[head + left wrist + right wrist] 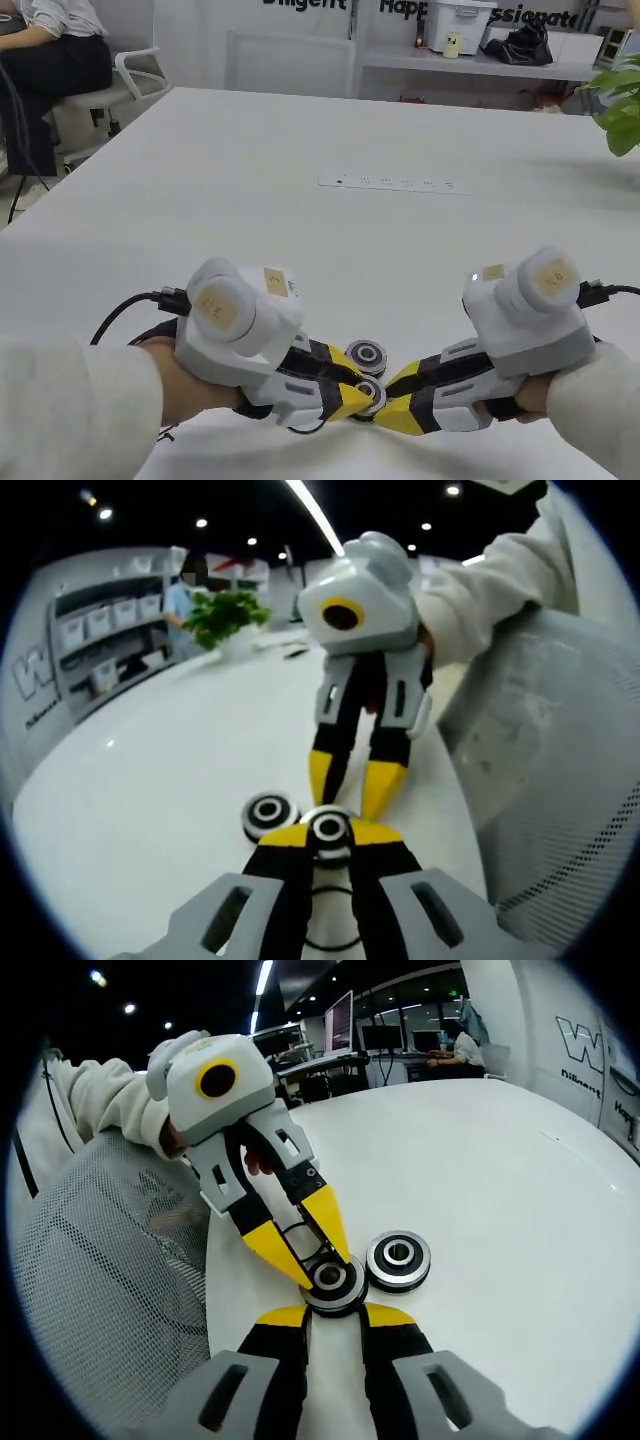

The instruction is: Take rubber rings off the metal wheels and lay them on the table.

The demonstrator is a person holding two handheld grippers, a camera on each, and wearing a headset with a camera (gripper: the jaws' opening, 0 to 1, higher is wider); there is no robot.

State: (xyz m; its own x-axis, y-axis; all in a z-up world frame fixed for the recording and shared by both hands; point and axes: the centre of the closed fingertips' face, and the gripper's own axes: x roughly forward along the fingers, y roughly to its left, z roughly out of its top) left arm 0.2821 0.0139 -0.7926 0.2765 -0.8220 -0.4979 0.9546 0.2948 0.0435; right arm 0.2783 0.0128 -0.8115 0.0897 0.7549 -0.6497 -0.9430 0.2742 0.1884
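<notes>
Wheel [335, 1280] flat, bore up, pinched between left tool [318, 1250], right tool [352, 792].

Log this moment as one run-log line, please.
left claw: grips near wheel | right claw: at same wheel, grip unclear | second wheel: free

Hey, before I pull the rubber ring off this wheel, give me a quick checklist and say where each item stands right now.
1. Left gripper clamped on the near wheel: ok, the wheel sits between its jaws.
2. Right gripper has hold of the rubber ring: cannot tell; its tips only meet the wheel's rim.
3. Second wheel out of the way: not ok; it lies close beside the near wheel.
4. Bare table to lay the ring on: ok.
5. Distance from the table edge: not ok; the work is close to it.
</notes>
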